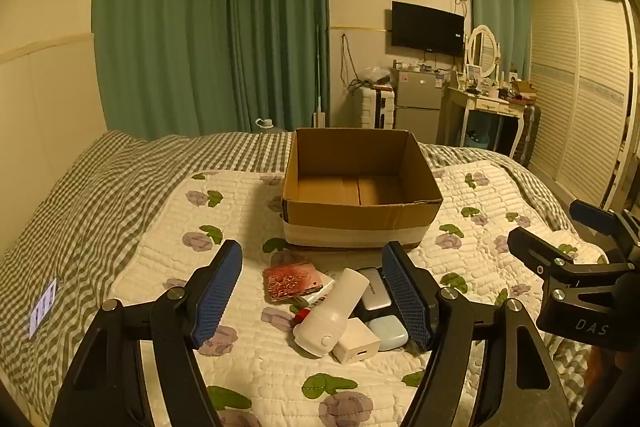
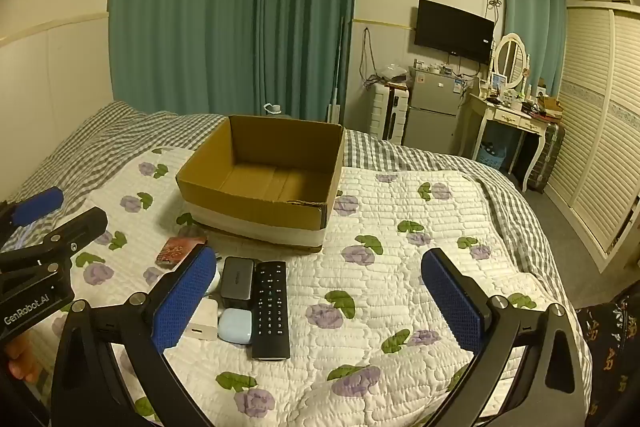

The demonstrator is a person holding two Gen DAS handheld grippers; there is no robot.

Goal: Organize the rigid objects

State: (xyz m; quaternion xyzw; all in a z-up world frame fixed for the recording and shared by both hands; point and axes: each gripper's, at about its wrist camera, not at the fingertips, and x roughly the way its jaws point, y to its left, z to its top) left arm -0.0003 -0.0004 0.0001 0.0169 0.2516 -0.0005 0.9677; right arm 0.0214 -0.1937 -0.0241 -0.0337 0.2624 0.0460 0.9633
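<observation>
While both jaws gape, remote control (image 2: pixel 271 309) lies near cardboard box (image 2: pixel 264 183).

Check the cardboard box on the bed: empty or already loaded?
Empty. The open brown cardboard box shows only its bare floor in both views; the small items lie on the quilt in front of it.

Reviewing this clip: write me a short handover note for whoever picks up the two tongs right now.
Left tongs: open, empty, above the pile.
Right tongs: open, empty, over bare quilt right of the pile.
Cardboard box: on the quilt, nothing visible inside.
Pile in front of the box: white cylindrical device, red patterned case, white charger, light blue case, grey power bank, black remote.
Done: nothing boxed yet.
Left: probably move every item into the box.
</observation>
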